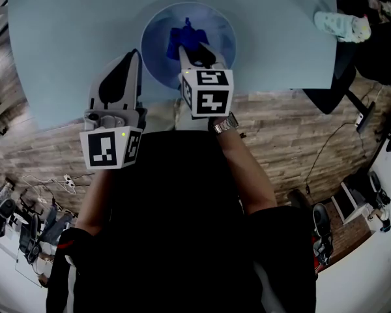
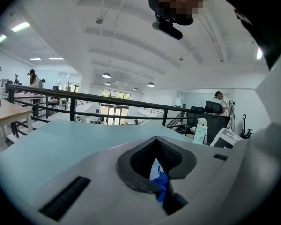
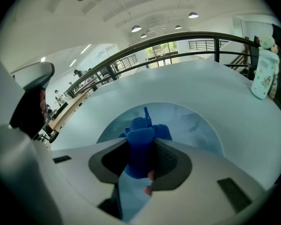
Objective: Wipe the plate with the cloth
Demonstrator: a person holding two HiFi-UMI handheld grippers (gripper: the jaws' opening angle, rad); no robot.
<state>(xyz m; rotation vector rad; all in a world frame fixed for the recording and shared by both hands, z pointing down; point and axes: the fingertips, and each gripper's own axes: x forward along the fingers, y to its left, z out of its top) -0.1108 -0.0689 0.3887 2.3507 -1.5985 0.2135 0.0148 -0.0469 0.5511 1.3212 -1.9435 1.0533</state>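
Observation:
A round blue plate (image 1: 218,34) lies on the pale table, near its front edge. A dark blue cloth (image 1: 184,38) rests bunched on the plate, and my right gripper (image 1: 192,56) is shut on its near end. In the right gripper view the cloth (image 3: 139,149) fills the hollow between the jaws, with the plate (image 3: 192,125) just beyond. My left gripper (image 1: 135,54) hovers at the plate's left rim, jaws together with nothing in them. In the left gripper view, a bit of the cloth (image 2: 161,184) shows through the hollow of the left gripper (image 2: 154,144).
A white patterned bottle (image 1: 342,26) lies at the table's far right corner; it also shows as the bottle (image 3: 263,67) in the right gripper view. The table's front edge (image 1: 58,119) runs just under both grippers. A dark stand (image 1: 342,77) sits right of the table.

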